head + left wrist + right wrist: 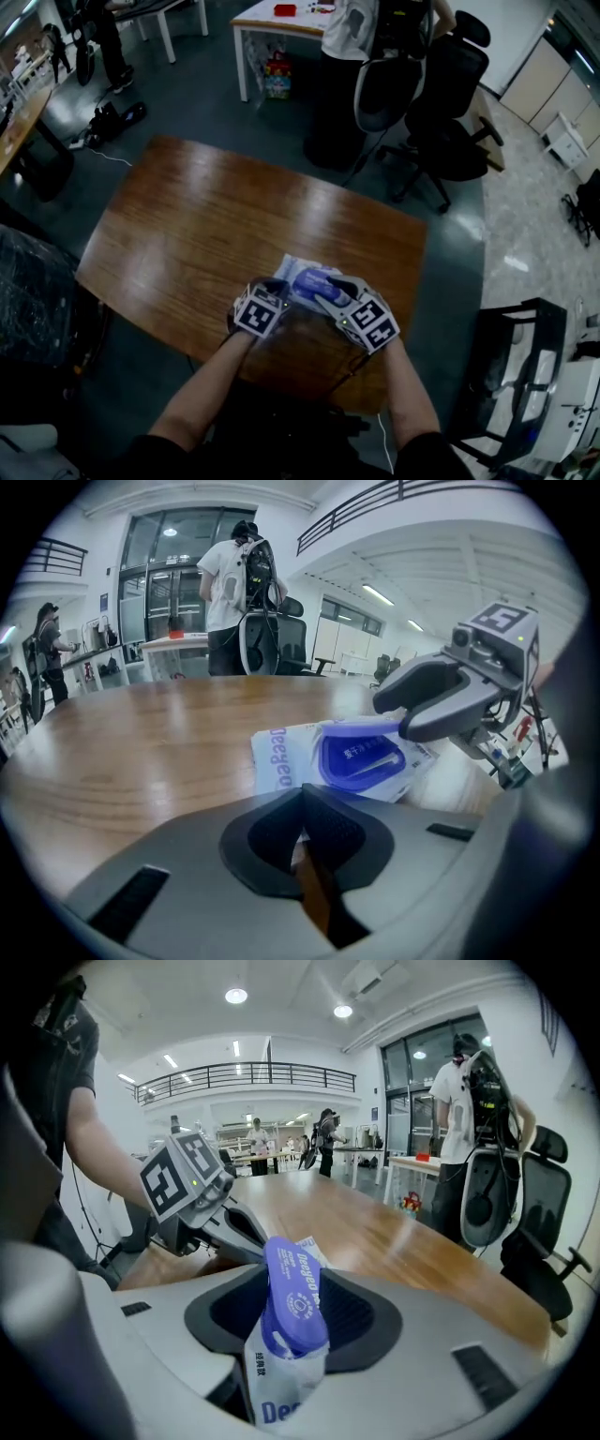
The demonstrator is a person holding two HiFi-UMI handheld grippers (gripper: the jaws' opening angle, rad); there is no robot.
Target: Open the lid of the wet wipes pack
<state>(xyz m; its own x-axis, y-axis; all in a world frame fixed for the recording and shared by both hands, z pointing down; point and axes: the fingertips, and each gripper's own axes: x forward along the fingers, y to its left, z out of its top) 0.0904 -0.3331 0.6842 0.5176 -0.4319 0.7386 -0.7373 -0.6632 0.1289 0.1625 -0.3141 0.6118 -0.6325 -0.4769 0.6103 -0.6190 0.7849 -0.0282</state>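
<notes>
A white and purple wet wipes pack (302,275) lies on the brown wooden table (206,225), near its front edge. In the left gripper view the pack (281,761) lies just ahead of my left gripper (302,803), whose jaws meet on the pack's near edge. My right gripper (405,716) comes in from the right, and its jaws pinch the purple lid (366,729), which is raised off the pack. Between the jaws in the right gripper view the lid (295,1297) stands upright. In the head view the left gripper (272,287) and the right gripper (328,287) flank the pack.
Black office chairs (441,103) and a standing person (347,37) are beyond the table's far edge. A white table (281,21) stands further back. A dark bulky thing (37,300) is off the table's left side, and equipment (534,375) at the right.
</notes>
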